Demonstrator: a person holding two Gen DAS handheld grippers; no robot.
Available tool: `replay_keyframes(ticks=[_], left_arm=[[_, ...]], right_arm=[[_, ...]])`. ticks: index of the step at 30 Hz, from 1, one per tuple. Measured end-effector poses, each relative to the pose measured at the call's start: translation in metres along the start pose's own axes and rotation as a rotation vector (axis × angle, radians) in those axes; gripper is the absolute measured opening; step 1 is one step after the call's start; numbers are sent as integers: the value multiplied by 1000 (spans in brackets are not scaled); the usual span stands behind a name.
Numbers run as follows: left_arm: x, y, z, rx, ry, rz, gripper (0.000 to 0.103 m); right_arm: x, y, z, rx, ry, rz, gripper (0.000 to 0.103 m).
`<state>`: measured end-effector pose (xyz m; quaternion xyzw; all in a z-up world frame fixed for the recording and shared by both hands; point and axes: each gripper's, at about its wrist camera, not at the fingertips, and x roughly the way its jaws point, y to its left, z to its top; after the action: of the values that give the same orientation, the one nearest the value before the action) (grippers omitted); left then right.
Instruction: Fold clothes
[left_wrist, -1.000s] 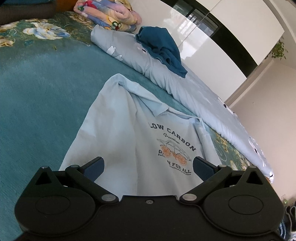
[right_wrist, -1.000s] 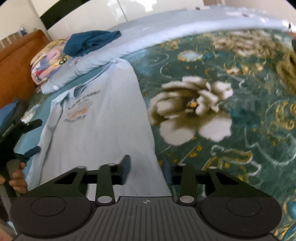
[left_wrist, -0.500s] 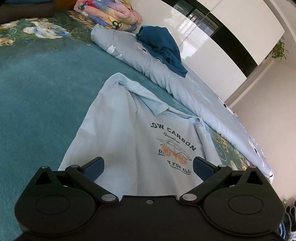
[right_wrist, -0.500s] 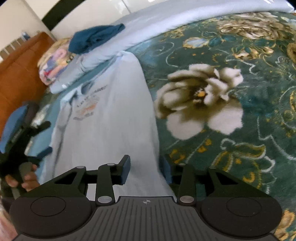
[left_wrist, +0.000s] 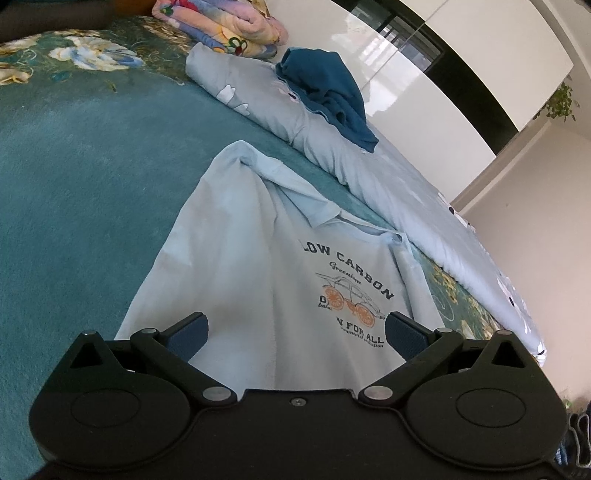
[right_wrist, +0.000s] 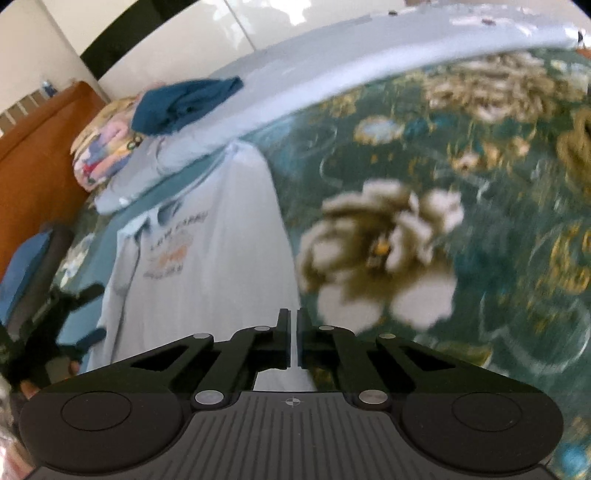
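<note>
I had the shirt (left_wrist: 258, 258) lying face up on the bedspread (left_wrist: 74, 184), its printed chest panel legible in the left wrist view, collar end pointing toward the quilt (left_wrist: 406, 177). One sleeve was folded inward along the collar side; the body lay mostly flat with shallow creases.

My left gripper (left_wrist: 295, 332) hovered over the shirt's lower half with its jaws wide apart, nothing between them. The blue pads (left_wrist: 186, 334) sat on either side of the printed area and I could not tell whether they touched the cloth.

My right gripper (right_wrist: 293, 336) was at the shirt's hem edge, jaws drawn together to a thin slit. Pale cloth showed in and below that slit, so I recorded it as clamped on the shirt's edge. The right wrist view was blurred, which limited detail.

No containers were in view. Items resting on other items: a dark blue garment (left_wrist: 328, 88) lay bunched on top of the quilt, and a colourful blanket (left_wrist: 229, 22) lay rolled beside the quilt's far end. The quilt ran along the bed just beside the shirt's collar end. A wooden headboard (right_wrist: 40, 155) stood behind the blanket.
</note>
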<state>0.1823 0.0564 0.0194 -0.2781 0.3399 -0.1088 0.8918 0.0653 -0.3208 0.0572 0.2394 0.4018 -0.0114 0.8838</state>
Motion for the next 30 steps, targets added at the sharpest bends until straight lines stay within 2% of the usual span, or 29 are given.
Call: replay_keyframes(ticks=[5,8,15,16,18,19,20,22,23,27,29,30], left_arm=[[0,-2,1,2,-6,-11,101],[3,-3,1,2,1,-7,101],[6,-4,-1,2,8,-1,101],[6,-4,-1,2,8,-1,101],[7,-4,-1,2,9,0,101],[7,-4,-2,4,9,1,101],[7,-4,-2,6,10,1,101],[8,-5,-2,9,11,1,101],[8,-5,-2,8,11,2,101],[8,-5,-2,5,13,1,101],[8,-4,-2,3,15,1,101],[8,-3,-2,2,17,1,101]], right_arm=[[-5,1,22,-52,9,-27,2],[2,5,15,-91,59,-14,3],[21,-3,-4,-35,113,24,8],[22,-2,-5,-42,115,31,11],[22,1,-6,-55,114,41,31],[22,3,-7,-61,111,43,46],[23,4,-7,-63,106,52,47],[23,6,-7,-61,108,56,40],[24,7,-7,-65,111,54,29],[31,11,-7,-74,135,46,26],[33,14,-8,-73,136,58,6],[33,16,-7,-82,134,51,4]])
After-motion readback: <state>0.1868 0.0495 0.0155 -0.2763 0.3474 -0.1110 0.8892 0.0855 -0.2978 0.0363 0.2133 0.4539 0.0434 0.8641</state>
